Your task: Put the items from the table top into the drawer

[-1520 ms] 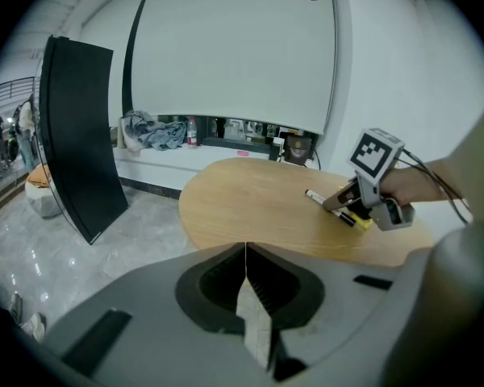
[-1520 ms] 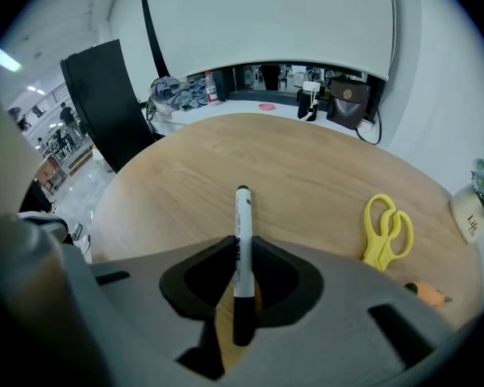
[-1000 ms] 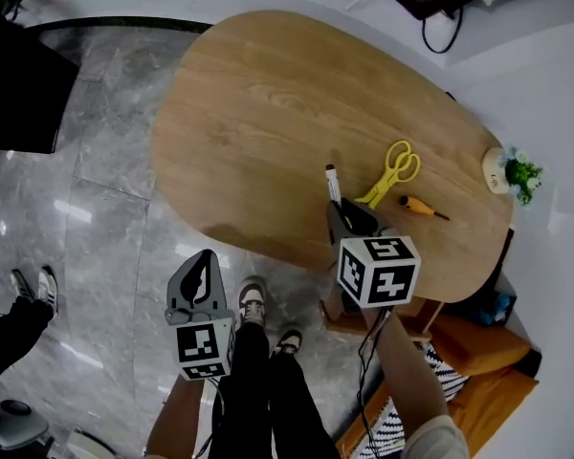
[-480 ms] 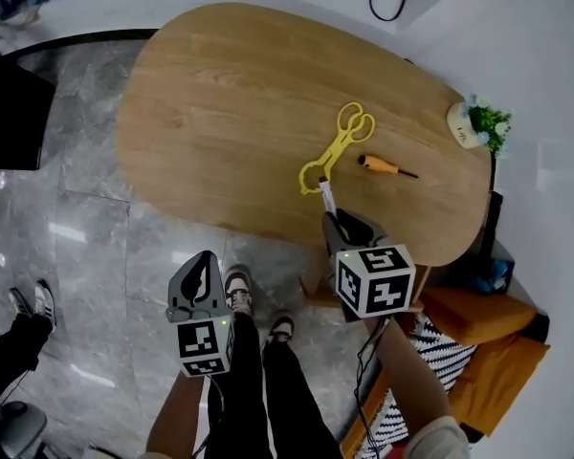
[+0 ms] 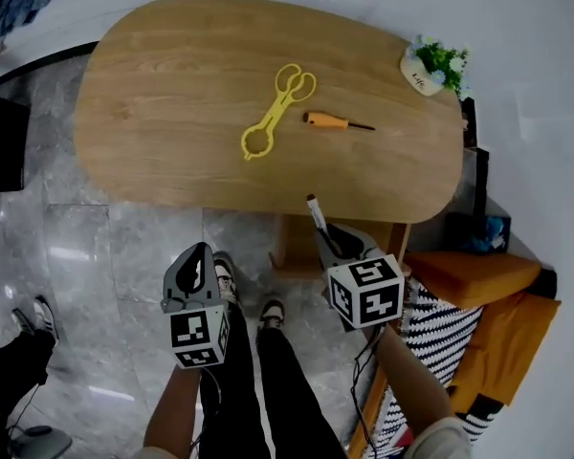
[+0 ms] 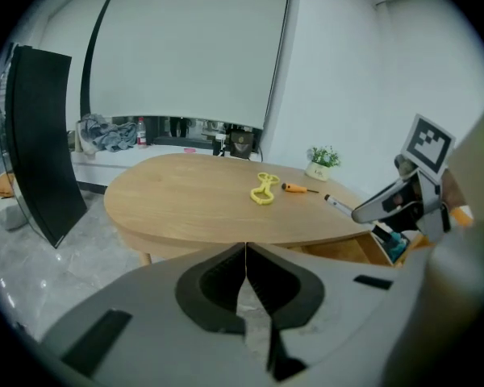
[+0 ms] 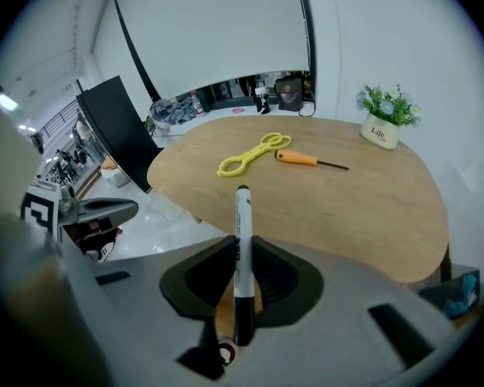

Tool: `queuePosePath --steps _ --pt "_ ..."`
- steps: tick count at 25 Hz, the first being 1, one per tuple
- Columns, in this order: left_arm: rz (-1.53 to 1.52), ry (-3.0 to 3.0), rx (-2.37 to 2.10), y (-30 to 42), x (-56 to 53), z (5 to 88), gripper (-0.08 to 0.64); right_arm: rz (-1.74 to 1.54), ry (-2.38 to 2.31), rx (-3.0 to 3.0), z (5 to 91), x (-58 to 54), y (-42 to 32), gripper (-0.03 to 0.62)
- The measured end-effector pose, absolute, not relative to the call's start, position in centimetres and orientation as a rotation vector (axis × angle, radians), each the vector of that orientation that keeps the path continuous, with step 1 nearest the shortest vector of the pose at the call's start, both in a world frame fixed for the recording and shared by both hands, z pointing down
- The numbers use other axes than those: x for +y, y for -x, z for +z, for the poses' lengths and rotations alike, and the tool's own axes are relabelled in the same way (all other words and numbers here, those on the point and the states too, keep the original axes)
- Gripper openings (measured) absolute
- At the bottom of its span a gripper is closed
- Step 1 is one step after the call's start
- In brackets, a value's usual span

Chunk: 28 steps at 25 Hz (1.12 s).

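The right gripper [image 7: 242, 256] clamped a marker [image 7: 243, 212] — only its front end showing from above — while the left gripper [image 6: 246, 268] sat closed, empty; scissors [image 5: 275, 111] and screwdriver [image 5: 330, 120] lay on the table [image 5: 172, 94].

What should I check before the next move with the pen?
1. Marker pinched in right tongs: ok, the pads squeeze its barrel.
2. Left tongs free: ok, shut with nothing between them.
3. Drawer open under the table edge: ok, it looks pulled out.
4. Room inside the drawer: cannot tell, the inside is mostly hidden.
5. Table top cleared: not ok, the yellow scissors and the screwdriver lie on it.
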<state>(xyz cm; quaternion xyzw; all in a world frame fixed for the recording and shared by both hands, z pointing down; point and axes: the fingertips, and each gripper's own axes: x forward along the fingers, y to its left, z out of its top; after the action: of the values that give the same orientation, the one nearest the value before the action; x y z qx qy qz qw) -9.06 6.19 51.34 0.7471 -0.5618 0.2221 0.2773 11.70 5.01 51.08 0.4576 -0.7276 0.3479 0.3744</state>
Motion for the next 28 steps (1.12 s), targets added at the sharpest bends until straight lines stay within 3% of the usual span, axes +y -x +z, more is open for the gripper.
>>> queuePosePath --steps 13,28 --pt "0.609 -2.032 -1.434 1.0 10.2 51.6 0.009 0.858 -0.949 -1.853 53.6 12.9 -17.0 0.06" --pt "0.654 -2.005 -1.449 0.3 8.4 54.5 0.009 0.783 -0.746 -1.921 61.5 10.3 -17.4 0.061"
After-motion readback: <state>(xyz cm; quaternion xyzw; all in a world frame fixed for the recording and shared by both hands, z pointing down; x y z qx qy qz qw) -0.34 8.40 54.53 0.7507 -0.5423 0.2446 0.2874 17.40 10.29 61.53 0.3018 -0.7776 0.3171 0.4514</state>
